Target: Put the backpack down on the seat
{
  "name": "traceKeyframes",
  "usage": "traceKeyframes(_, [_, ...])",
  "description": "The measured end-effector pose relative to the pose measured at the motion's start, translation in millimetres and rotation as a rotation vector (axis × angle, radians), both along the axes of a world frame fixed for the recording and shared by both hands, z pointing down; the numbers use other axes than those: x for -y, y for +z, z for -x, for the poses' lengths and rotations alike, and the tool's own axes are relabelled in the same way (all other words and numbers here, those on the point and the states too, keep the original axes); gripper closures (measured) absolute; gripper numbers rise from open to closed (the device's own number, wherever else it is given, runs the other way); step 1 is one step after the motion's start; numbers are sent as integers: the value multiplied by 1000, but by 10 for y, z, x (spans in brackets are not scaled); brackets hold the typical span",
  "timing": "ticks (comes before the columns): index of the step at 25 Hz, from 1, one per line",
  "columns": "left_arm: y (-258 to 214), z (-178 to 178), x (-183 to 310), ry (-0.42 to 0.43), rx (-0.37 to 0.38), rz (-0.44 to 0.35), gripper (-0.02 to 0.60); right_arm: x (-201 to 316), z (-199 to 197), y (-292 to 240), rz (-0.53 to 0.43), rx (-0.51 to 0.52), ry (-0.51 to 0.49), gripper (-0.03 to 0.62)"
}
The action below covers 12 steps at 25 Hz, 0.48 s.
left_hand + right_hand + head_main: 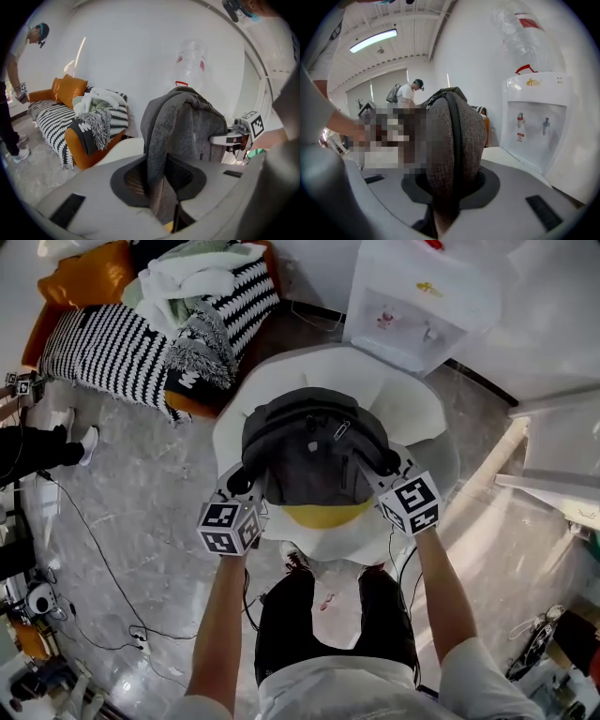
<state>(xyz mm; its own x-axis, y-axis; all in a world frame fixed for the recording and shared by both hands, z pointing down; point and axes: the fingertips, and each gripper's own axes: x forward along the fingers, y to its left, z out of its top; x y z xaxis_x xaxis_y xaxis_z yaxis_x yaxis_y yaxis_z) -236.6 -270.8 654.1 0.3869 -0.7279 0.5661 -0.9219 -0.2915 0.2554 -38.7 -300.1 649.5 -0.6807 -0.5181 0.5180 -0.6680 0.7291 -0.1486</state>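
Holding the backpack [314, 451] from both sides. The left gripper [240, 482] has its fingers [89, 201] drawn narrow and pinched on a fold of the grey fabric. The right gripper [386, 465] is clamped the same way on the bag's opposite edge, along the dark piping.

Position: the bag stands upright between the two grippers, centred over the white seat [412, 409]. A yellow patch [328, 515] of the seat shows just below the bag's near edge.

Progress, as I read it:
- Done: bag carried to the seat and lined up over its middle.
- Unclear: from the head view the bag covers the seat's centre, so I cannot tell whether its base rests on the cushion or hangs just above it.
- Left: settle the base, check that the bag stands on its own, open both grips, and draw the grippers clear.

Count:
- backpack: one
- seat: one
- grippers: two, both gripping the bag
- water dispenser [412, 306]: one, behind the seat
- sofa [89, 277]: one, orange, well apart to the left, carrying one striped blanket [112, 352] and a heap of cloth
- other person [14, 79]: one, standing near the sofa
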Motion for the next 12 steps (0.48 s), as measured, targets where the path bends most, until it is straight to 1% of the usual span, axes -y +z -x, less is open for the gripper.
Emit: traceKeyframes(12, [679, -7, 79, 1, -9, 65, 503, 99, 5, 636, 22, -26, -3, 513])
